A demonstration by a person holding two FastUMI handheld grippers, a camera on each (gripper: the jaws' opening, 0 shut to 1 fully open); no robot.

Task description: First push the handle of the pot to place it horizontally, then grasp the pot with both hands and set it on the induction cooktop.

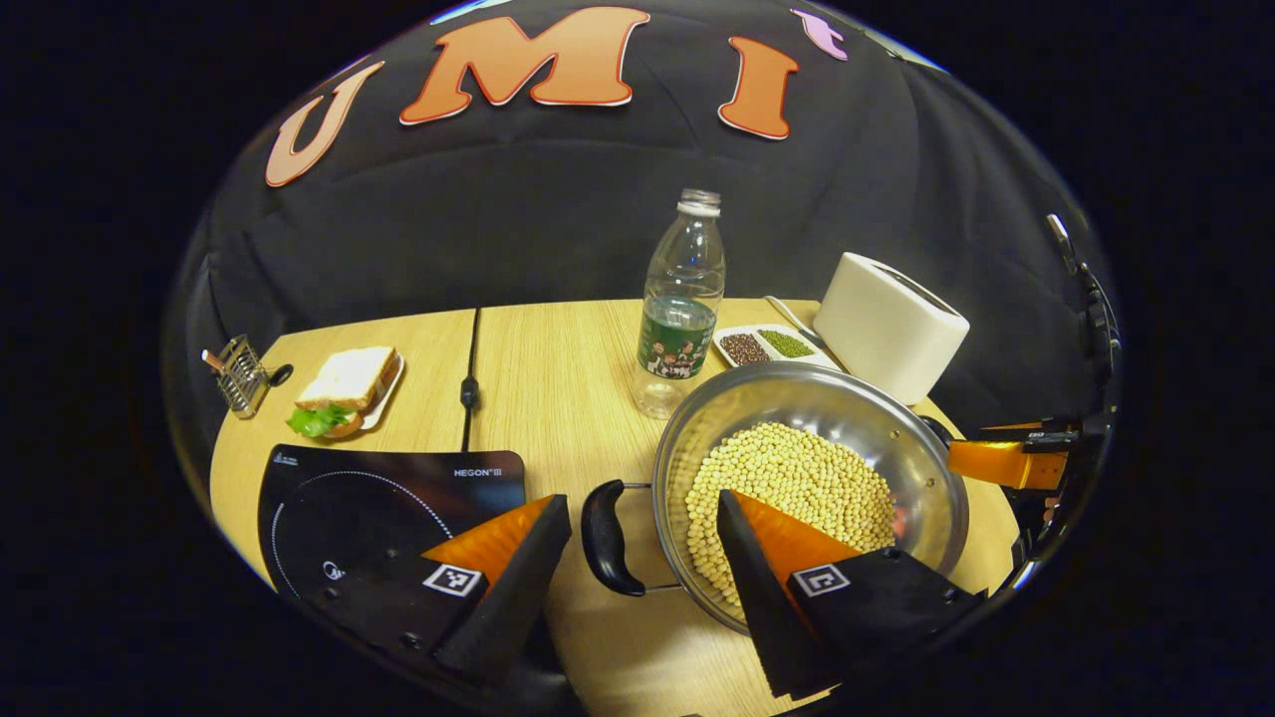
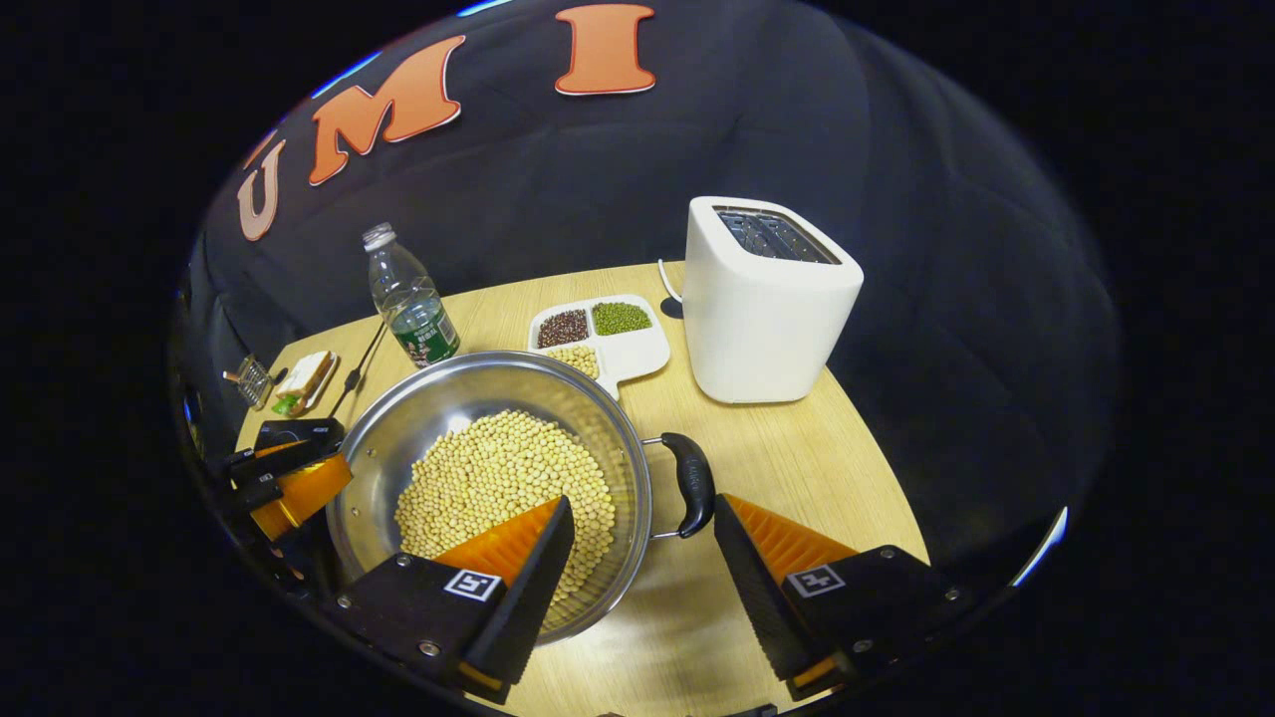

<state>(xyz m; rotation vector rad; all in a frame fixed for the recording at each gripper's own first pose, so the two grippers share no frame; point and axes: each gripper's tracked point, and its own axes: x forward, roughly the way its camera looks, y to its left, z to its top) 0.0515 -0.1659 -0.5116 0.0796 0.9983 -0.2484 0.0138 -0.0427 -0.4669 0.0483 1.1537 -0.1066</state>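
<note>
Two black loop handles, one on each side of the steel pot (image 1: 812,478), and that's where the grab belongs. The pot sits on the table (image 1: 568,368), just right of the induction cooktop (image 1: 383,508), not on it yet. It holds a thick bed of soybeans (image 2: 503,483), so I'd call it heavy and bottom-loaded, stiff in the wall, smooth and likely slippery on the rim. Tilt it and those beans will probably slide and shift the weight.

In the left gripper view, the left gripper (image 1: 642,543) stands wide open, its fingers straddling the near left handle (image 1: 606,538) without touching it. In the right gripper view, the right gripper (image 2: 642,543) is spread just as wide around the right handle (image 2: 692,483), one finger over the beans, the other over bare table.

Both handles lie roughly level, so the push looks done to me. Close on the handles, not the polished rim, and lift evenly. A water bottle (image 1: 683,304) stands just beyond, with a toaster (image 2: 767,304) and a divided bean dish (image 2: 603,334) far right.
</note>
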